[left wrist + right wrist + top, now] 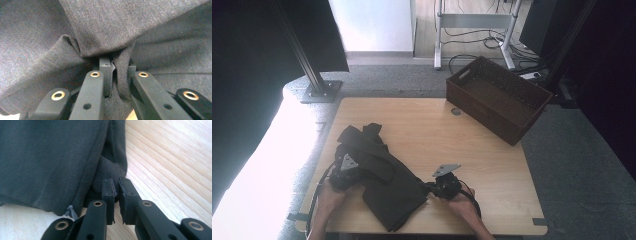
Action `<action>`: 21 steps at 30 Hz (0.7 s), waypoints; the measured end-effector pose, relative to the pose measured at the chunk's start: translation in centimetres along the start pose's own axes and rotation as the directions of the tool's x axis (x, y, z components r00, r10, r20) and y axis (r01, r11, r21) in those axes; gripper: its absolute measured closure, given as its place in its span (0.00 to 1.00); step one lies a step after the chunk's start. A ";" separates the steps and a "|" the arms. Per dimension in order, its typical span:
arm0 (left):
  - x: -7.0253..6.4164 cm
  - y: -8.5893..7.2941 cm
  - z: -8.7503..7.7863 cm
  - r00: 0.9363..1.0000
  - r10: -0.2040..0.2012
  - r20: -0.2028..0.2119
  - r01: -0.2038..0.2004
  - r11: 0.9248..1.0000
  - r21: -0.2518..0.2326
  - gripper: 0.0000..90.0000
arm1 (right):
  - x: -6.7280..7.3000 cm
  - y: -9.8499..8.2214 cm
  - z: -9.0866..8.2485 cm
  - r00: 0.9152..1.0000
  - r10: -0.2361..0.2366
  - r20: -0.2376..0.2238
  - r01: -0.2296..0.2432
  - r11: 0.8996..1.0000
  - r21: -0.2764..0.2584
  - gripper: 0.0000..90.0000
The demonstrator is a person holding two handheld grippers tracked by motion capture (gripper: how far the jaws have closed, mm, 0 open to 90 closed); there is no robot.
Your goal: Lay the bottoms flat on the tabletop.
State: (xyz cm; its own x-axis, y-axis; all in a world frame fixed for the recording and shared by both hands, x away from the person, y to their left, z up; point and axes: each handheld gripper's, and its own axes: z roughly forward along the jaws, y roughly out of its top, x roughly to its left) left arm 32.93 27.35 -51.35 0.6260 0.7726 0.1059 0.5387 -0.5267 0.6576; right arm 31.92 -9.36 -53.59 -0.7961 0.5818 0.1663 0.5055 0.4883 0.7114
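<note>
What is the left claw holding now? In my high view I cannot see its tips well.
Observer: The left claw is shut on a raised fold of the dark cloth.
Operator: Thank you. And the right claw, please?
Observer: The right claw is shut, with its tips against the cloth's edge, beside the bare table. I cannot tell whether any cloth is caught between them.
</note>
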 end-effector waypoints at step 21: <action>-2.5 -0.9 -5.7 0.986 -0.030 0.164 0.052 0.990 -0.129 0.57 | -7.5 1.1 -0.4 0.977 0.064 0.203 -0.064 0.998 -0.006 0.92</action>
State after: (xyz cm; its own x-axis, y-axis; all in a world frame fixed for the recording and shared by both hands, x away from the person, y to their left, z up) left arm 27.66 27.98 -47.94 0.6934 0.7195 -0.0375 0.4928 -0.4357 0.7532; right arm 38.29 -13.42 -53.84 -0.6781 0.7317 0.0698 0.5536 0.4460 0.7032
